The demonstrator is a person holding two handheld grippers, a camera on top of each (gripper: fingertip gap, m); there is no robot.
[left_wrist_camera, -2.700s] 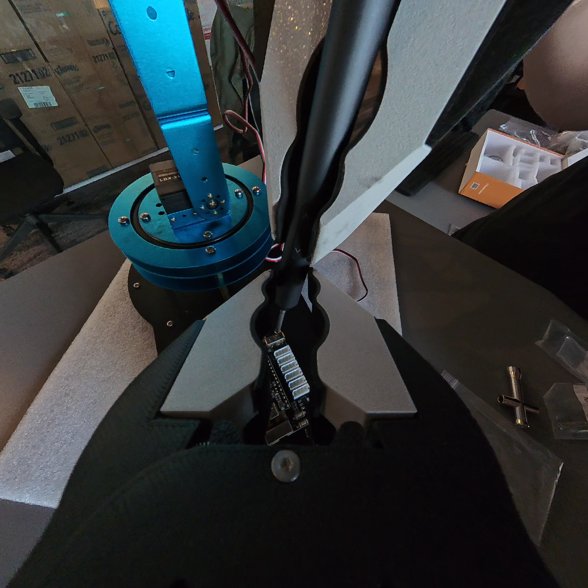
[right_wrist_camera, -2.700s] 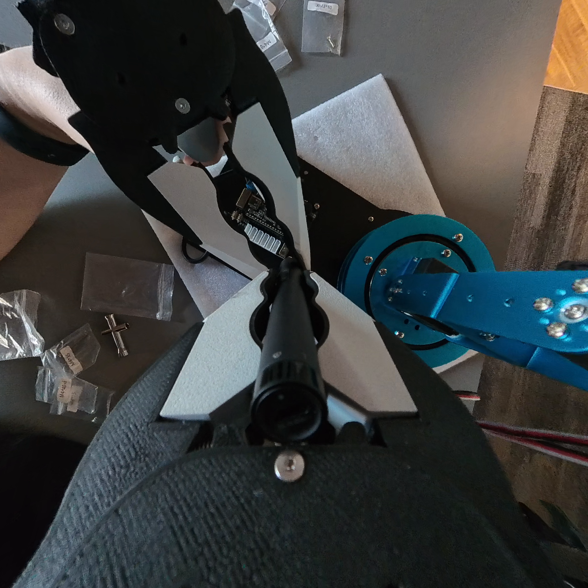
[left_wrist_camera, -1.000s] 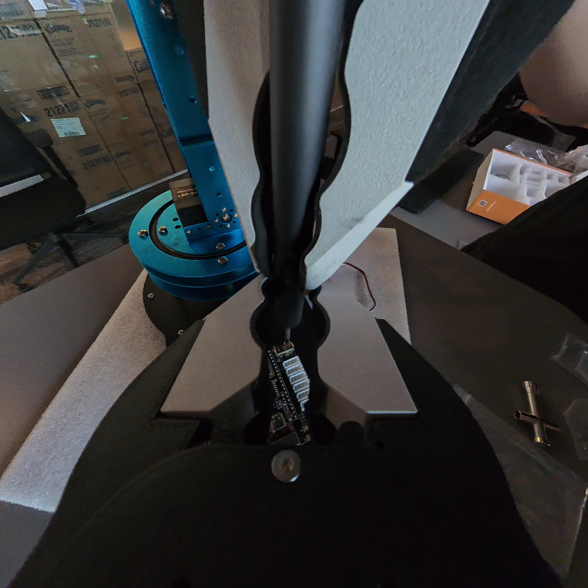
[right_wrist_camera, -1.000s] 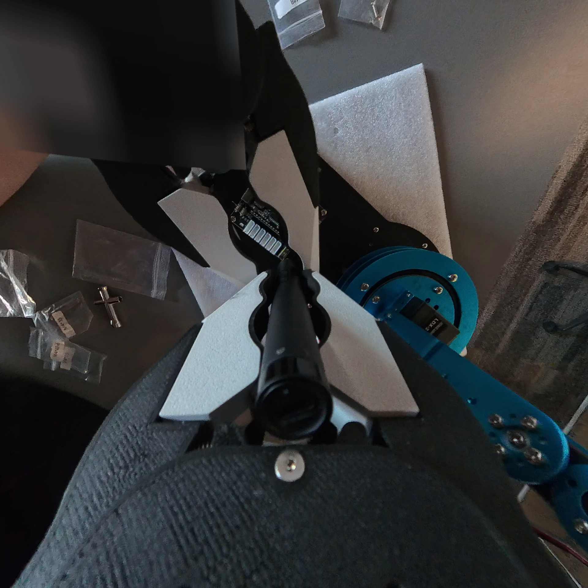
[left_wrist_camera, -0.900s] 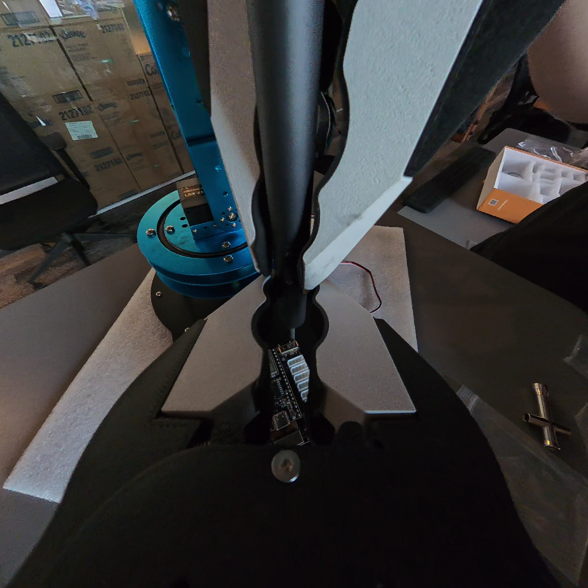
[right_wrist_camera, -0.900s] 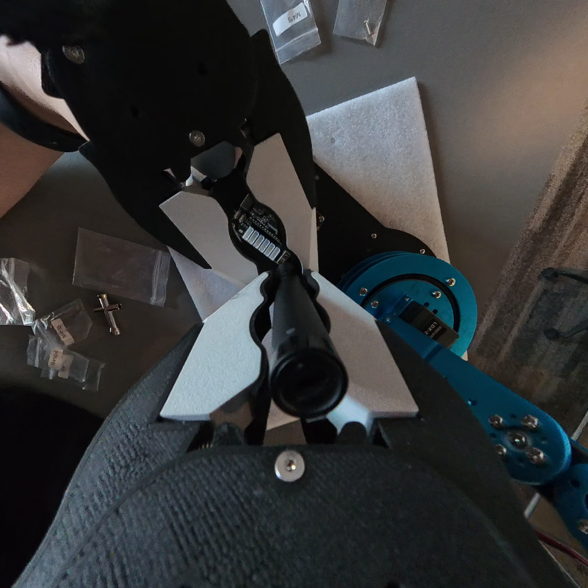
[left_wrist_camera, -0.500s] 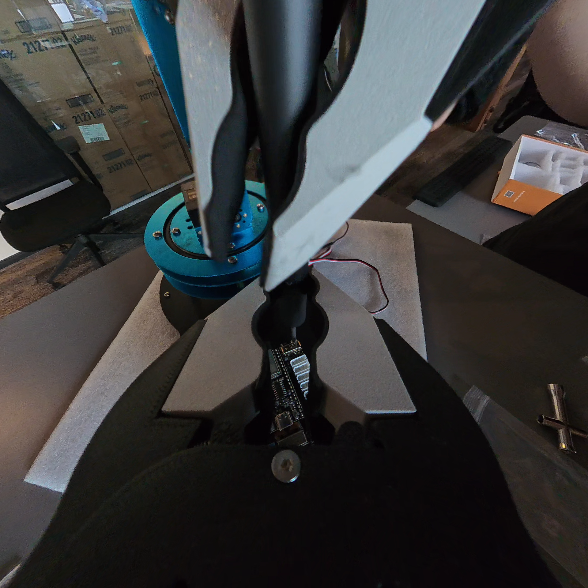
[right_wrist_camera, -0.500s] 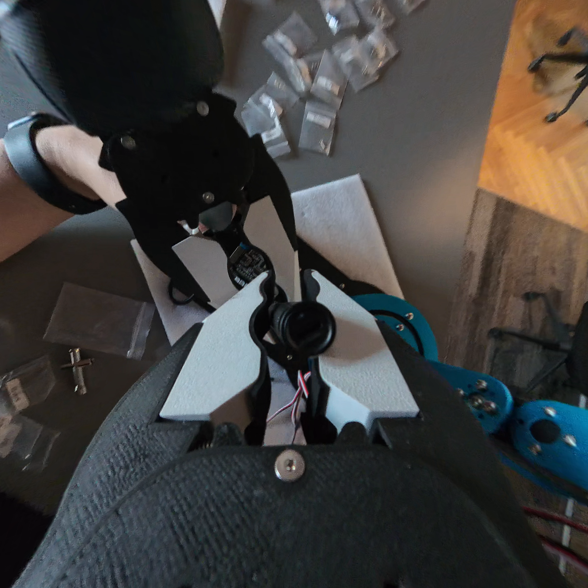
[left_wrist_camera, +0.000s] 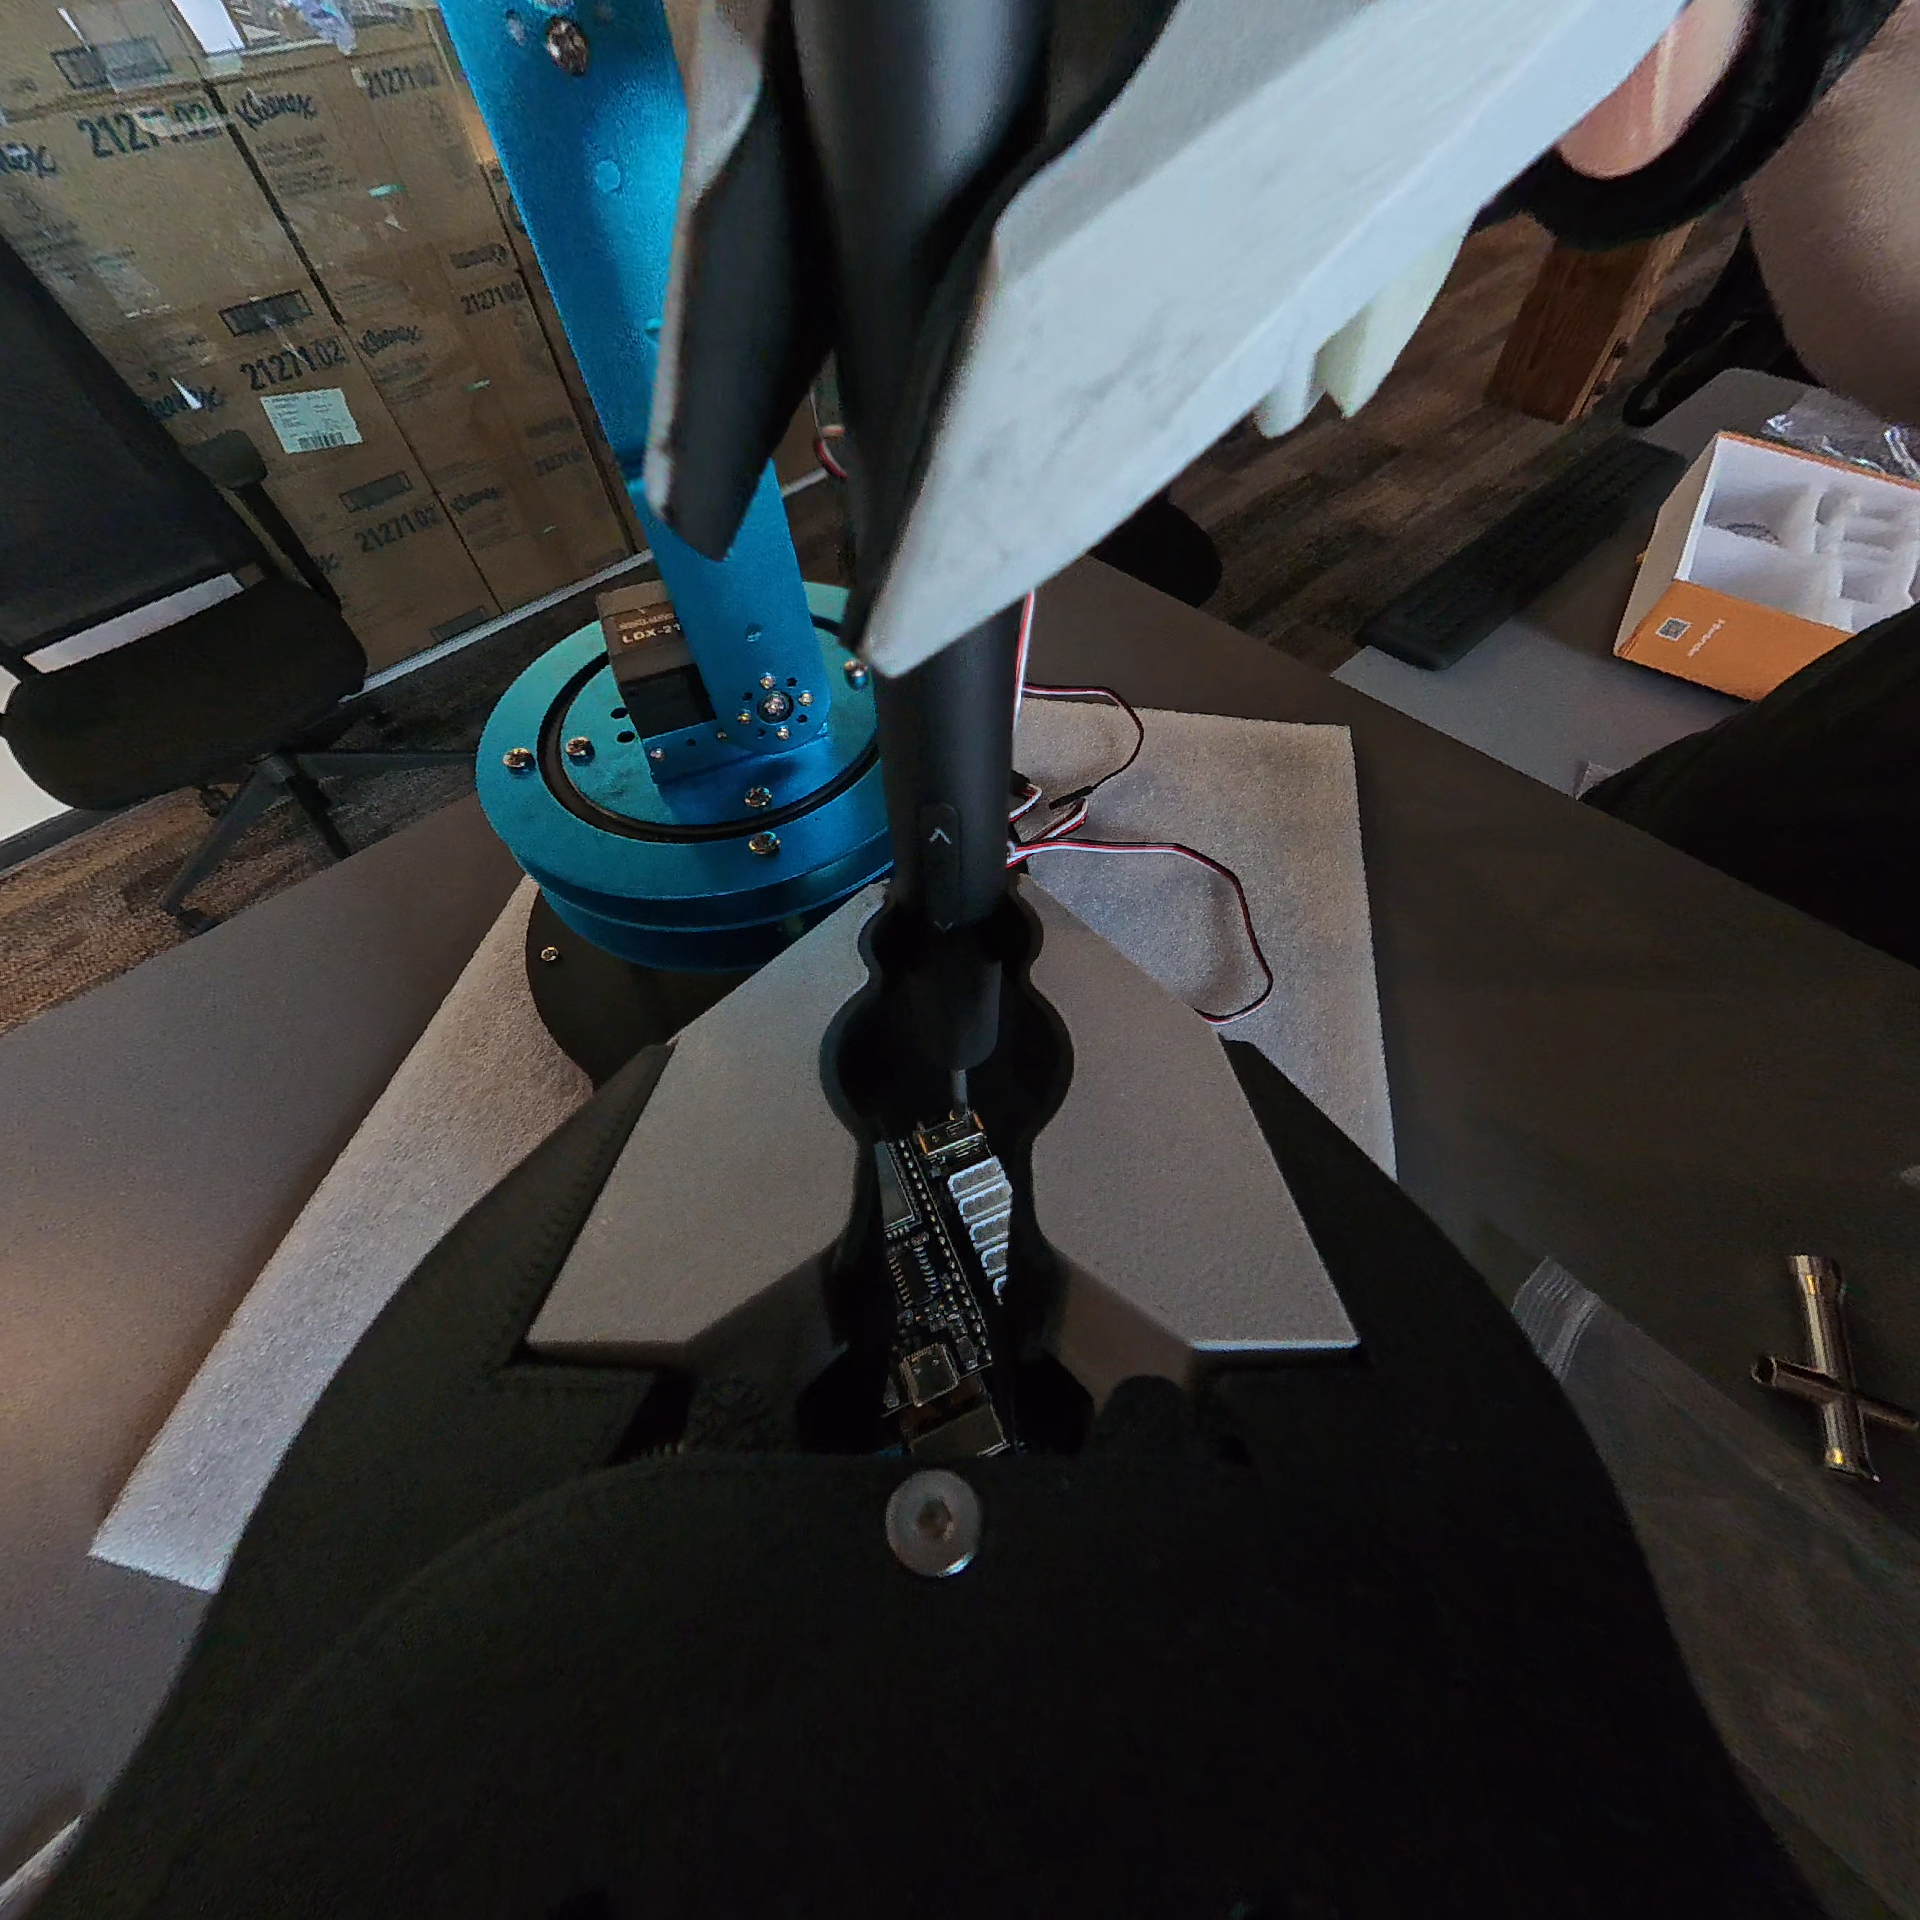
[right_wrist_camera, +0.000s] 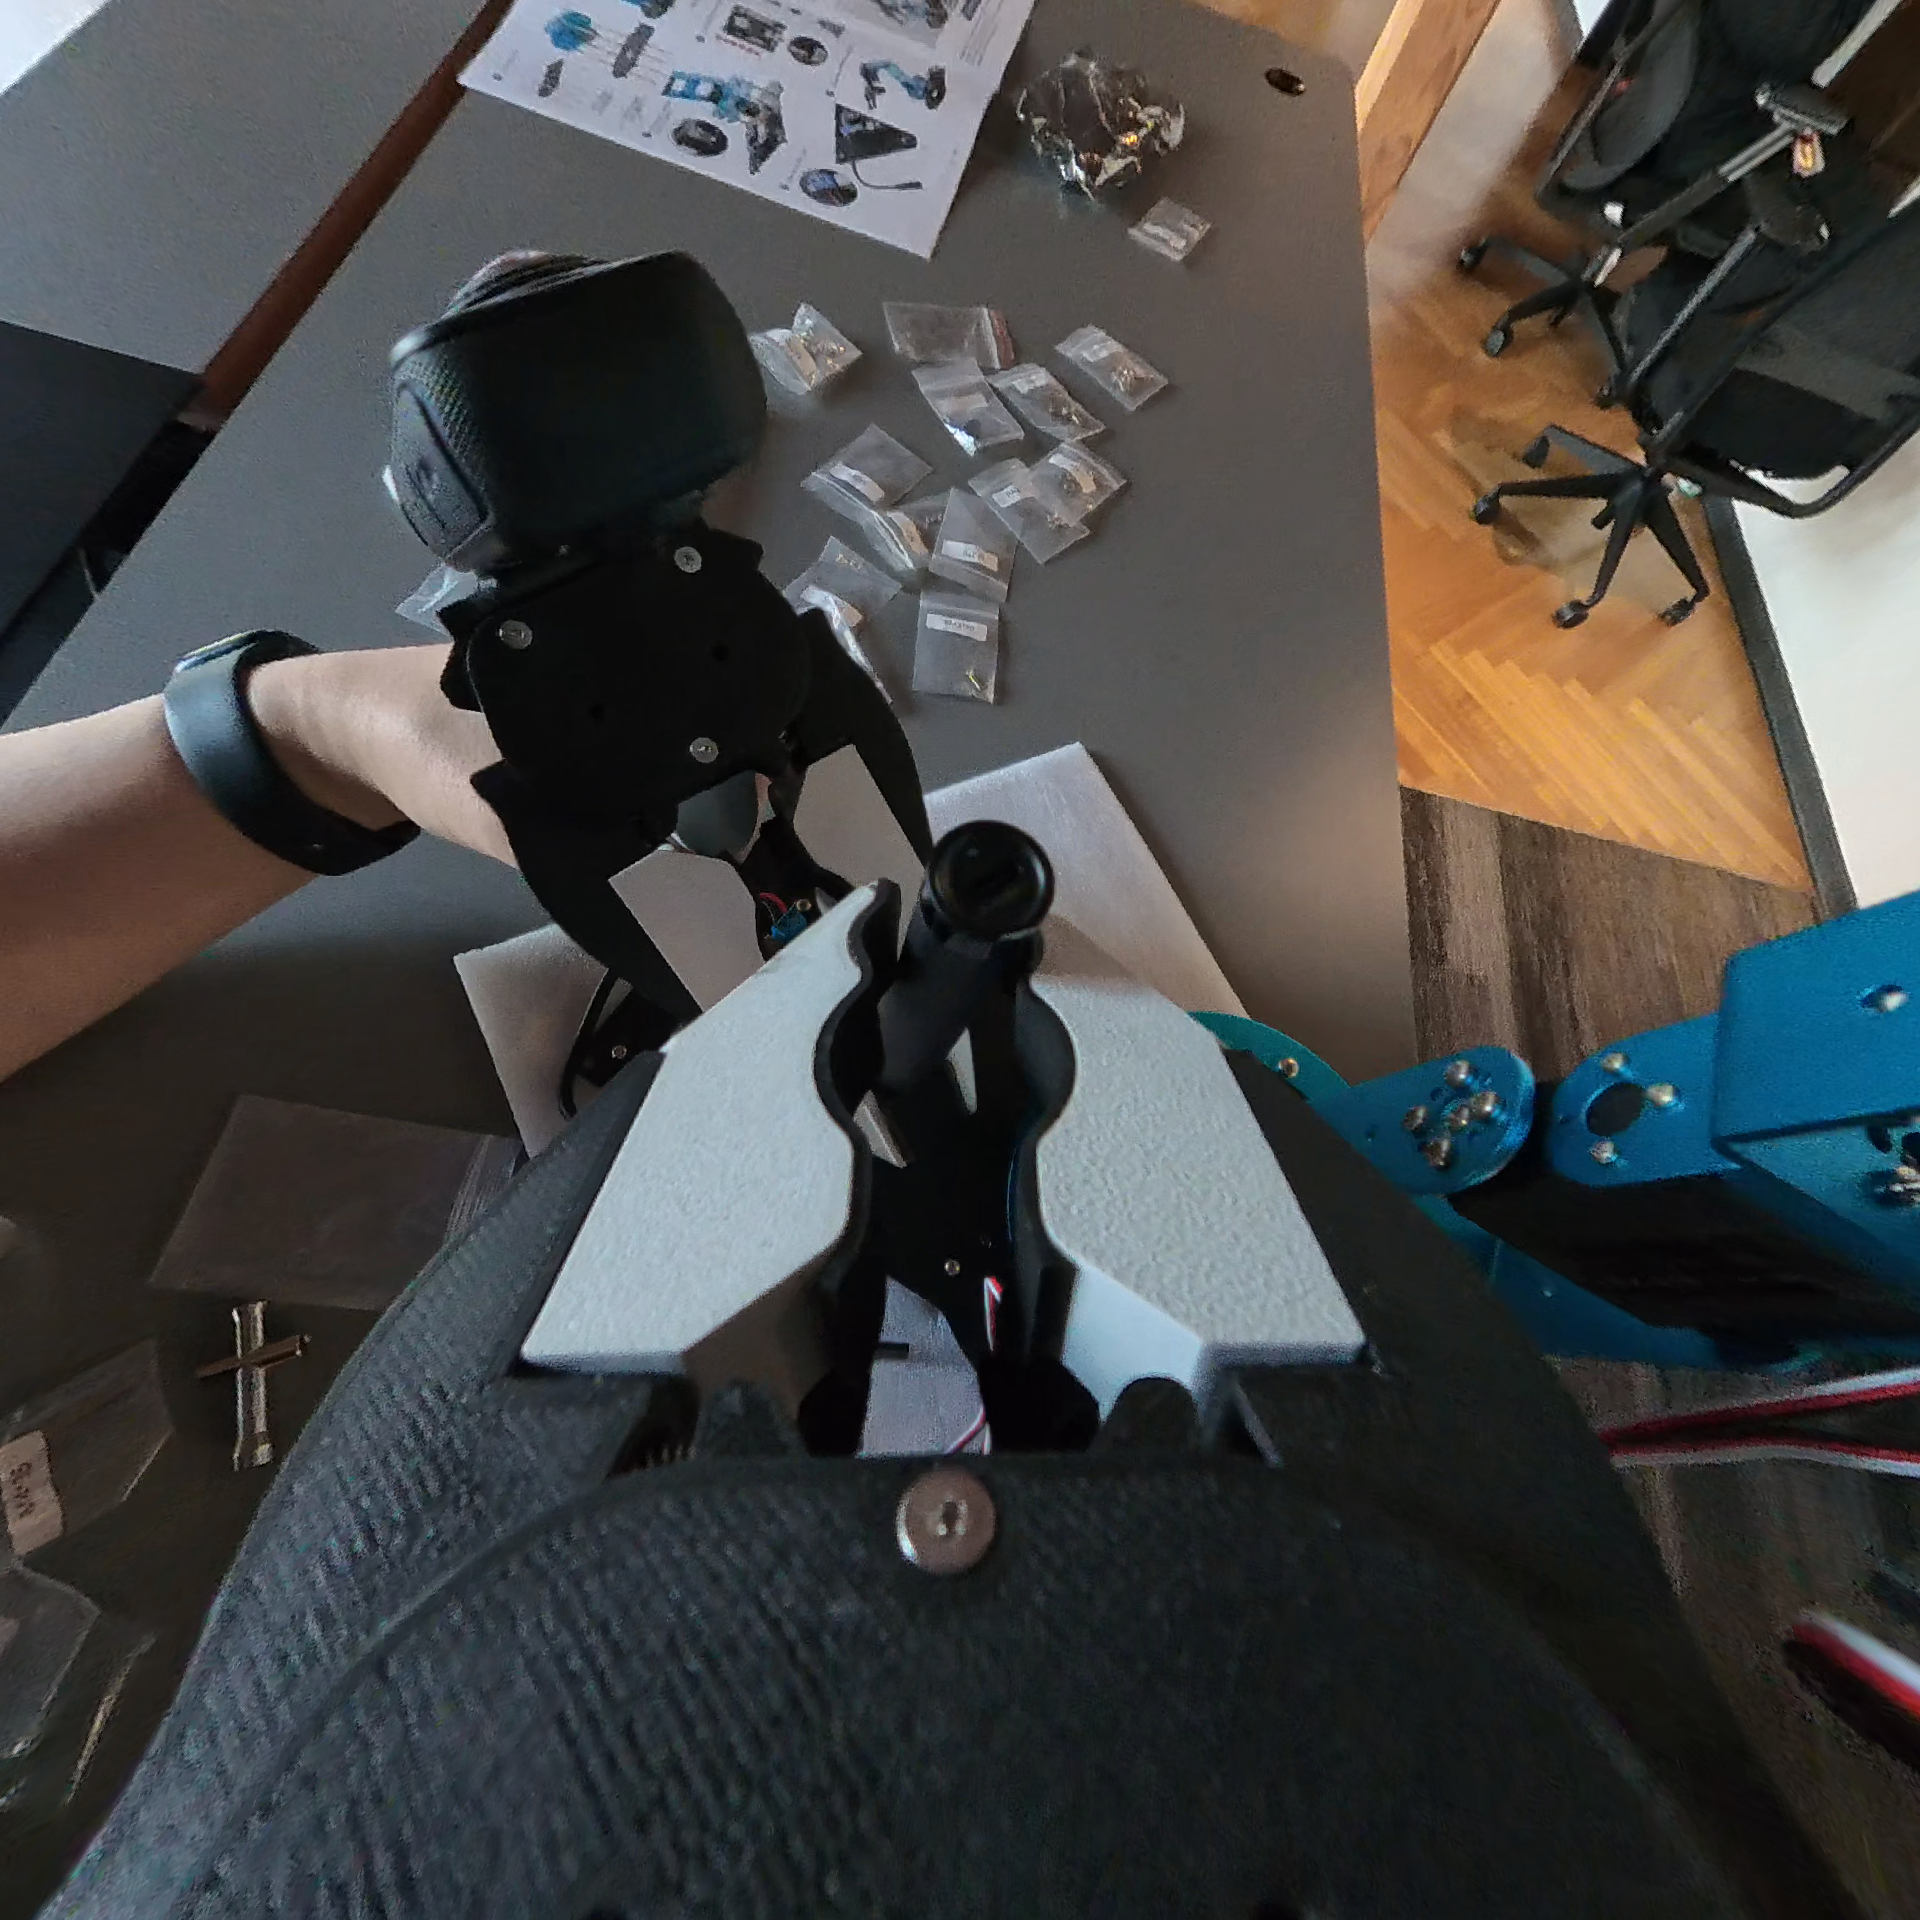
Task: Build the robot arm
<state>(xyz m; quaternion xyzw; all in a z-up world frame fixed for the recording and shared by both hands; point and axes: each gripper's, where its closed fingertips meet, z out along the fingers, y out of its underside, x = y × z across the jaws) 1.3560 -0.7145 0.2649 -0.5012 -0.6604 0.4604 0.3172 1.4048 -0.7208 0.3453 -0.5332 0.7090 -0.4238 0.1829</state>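
Observation:
My left gripper [left_wrist_camera: 948,925] is shut on a small black circuit board [left_wrist_camera: 940,1247] with white connectors, held over a white foam sheet [left_wrist_camera: 1195,790]. A black pen-shaped screwdriver [left_wrist_camera: 951,790] comes down from above with its thin tip touching the board's far end. My right gripper [right_wrist_camera: 961,925] is shut on that screwdriver [right_wrist_camera: 987,883], which stands steeply between its fingers, rear cap toward the fingertips. The right gripper also shows at the top of the left wrist view [left_wrist_camera: 800,597]. The left gripper [right_wrist_camera: 748,873], in a person's hand, shows beyond it in the right wrist view.
A blue robot arm on a round blue base [left_wrist_camera: 675,821] stands just behind the board and stretches right [right_wrist_camera: 1662,1143]. Red-white wires [left_wrist_camera: 1143,852] lie on the foam. A cross wrench [right_wrist_camera: 249,1361], several small parts bags [right_wrist_camera: 966,488], a printed sheet [right_wrist_camera: 748,94] and an orange box [left_wrist_camera: 1745,582] are around.
The right gripper has risen and tilted back, so the screwdriver stands steeper and its view now looks far across the table. The left gripper keeps hold of the board.

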